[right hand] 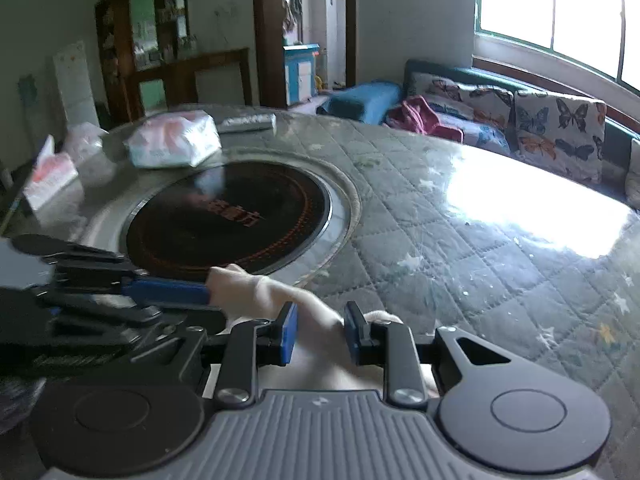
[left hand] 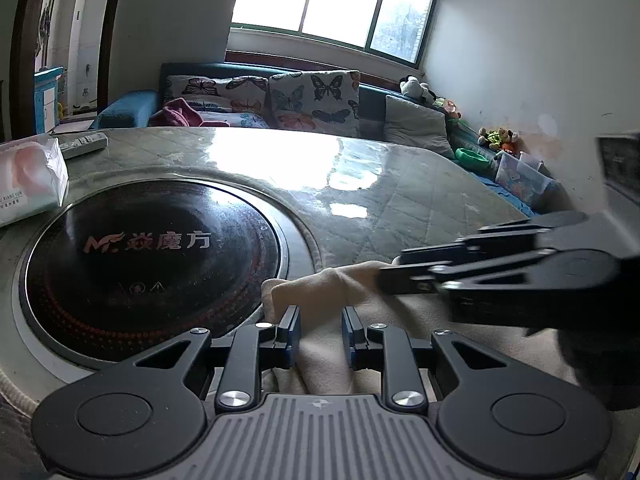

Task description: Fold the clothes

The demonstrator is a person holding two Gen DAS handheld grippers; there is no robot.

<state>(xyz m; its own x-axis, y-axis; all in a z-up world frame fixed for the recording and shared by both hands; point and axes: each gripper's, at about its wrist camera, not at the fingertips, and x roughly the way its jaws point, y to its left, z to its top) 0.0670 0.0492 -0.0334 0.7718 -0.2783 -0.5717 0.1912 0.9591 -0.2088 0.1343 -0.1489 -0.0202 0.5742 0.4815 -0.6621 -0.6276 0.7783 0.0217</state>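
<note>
Nearest the left wrist camera, at 6 o'clock, the left hand-held gripper (left hand: 320,334) has its blue-padded fingers (left hand: 291,332) parted, with a ridge of the beige garment (left hand: 320,364) between them; whether the pads press the cloth cannot be told. At 3 o'clock in the same view, the right hand-held gripper (left hand: 390,276) comes in from the side, its tips meeting a raised fold of the garment; its jaw state cannot be told from this angle.

Seen from the right wrist camera, the right hand-held gripper (right hand: 320,336) likewise straddles a hump of the beige garment (right hand: 276,292), fingers apart, grip uncertain. At 9 o'clock the left hand-held gripper (right hand: 206,290) touches the cloth with its blue finger.

Beyond the garment, at 10 o'clock in the left view, a round black cooktop (left hand: 152,252) bearing printed characters is set into the quilt-patterned worktop (left hand: 420,196). Farther, at 9 o'clock, lies a tissue pack (left hand: 30,180), and just behind it a remote control (left hand: 84,144). At 12 o'clock, past the worktop edge, stands a sofa with butterfly cushions (left hand: 316,100) beneath a bright window (left hand: 340,0).
</note>
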